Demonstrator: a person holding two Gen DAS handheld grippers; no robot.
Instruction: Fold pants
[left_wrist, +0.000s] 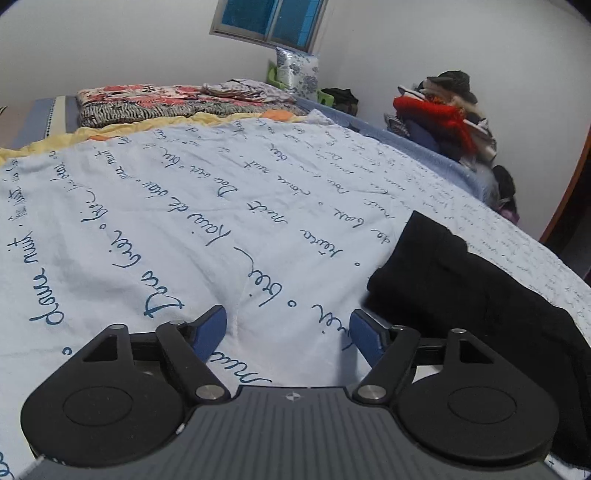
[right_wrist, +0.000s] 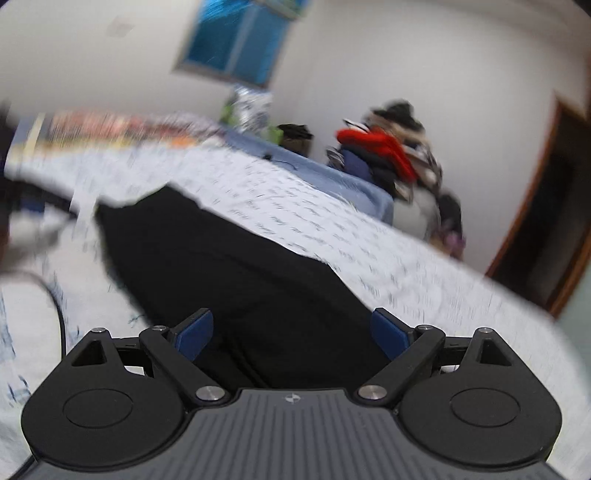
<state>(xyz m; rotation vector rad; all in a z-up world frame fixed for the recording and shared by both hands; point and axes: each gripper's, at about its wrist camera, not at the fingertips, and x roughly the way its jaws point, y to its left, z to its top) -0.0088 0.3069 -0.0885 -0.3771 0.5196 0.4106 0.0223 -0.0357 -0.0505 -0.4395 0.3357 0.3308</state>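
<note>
Both grippers, left gripper (left_wrist: 288, 328) and right gripper (right_wrist: 291, 334), gape wide holding nothing, black pants (left_wrist: 461, 280) bunched near the bed's (left_wrist: 184, 206) right edge, so a sloppy grab could mess the fold.

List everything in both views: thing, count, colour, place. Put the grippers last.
pants: one, black, lying on the sheet, right of the left gripper.
sheet: one, pale blue with dark script, covering the bed.
folded blankets: a stack, floral red and patterned, at the far end of the bed.
pillow: one, white with blue flowers, upright under the window.
window: one, blue panes, far wall.
clothes pile: one heap, red and dark mixed, beyond the bed's right side.
left gripper: black, blue pads, open over bare sheet.
right gripper: black, blue pads, open above the pants.
</note>
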